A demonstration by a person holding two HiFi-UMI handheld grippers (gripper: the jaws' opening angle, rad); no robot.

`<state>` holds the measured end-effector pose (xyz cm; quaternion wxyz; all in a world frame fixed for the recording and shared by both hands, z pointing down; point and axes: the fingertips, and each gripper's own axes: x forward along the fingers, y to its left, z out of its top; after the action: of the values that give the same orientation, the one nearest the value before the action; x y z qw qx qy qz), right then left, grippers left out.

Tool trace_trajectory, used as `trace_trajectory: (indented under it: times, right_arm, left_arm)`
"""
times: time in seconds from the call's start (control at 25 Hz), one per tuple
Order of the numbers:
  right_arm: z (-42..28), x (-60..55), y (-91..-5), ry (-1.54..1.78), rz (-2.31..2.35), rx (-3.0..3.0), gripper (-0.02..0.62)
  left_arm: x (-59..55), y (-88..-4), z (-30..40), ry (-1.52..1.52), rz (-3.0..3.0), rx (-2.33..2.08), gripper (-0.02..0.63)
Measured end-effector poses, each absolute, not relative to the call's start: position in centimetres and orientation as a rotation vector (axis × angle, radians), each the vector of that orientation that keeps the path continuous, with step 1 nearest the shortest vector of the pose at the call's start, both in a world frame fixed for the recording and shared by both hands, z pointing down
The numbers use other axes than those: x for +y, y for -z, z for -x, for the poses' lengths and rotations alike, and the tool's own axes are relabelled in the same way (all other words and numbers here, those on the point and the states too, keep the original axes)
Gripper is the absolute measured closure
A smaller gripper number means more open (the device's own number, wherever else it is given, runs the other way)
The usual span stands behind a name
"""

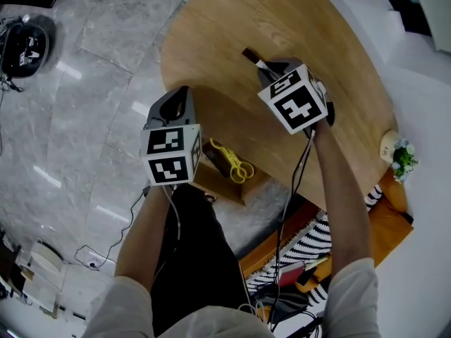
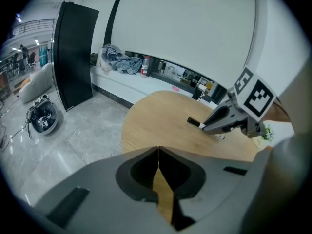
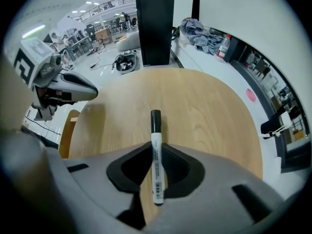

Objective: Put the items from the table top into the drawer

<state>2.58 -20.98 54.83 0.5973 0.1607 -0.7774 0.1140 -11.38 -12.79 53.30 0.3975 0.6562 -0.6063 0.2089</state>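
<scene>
marker (image 3: 155,126) between right gripper (image 3: 156,151) jaws, over table (image 1: 296,27) | left gripper (image 1: 182,98) left of it, at table's near edge | drawer (image 1: 215,183) just right of left gripper | scissors (image 1: 233,162) in drawer

Soft, even indoor light; glare streaks on the floor (image 1: 84,104), upper left. Gripper views bow strongly; corners black.
</scene>
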Motion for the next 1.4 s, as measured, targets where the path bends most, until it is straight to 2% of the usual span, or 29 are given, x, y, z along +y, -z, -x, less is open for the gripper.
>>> trace_trajectory:
  times: [0.48, 0.92, 1.4]
  right_arm:
    - [-3.3, -16.7, -52.2, -0.348, -0.485, -1.846, 0.538]
    - [-3.0, -6.1, -50.7, -0.535, -0.514, -1.921, 0.538]
    - [3.1, 3.3, -52.9, -0.702, -0.476, -2.007, 0.538]
  left_arm:
    - [-7.9, -51.5, 11.1, -0.536, -1.667, -1.557, 0.597]
    - [1.2, -50.4, 10.5, -0.555, -1.625, -1.582, 0.595]
    - [9.4, -52.9, 12.6, -0.528, -1.504, -1.62, 0.595]
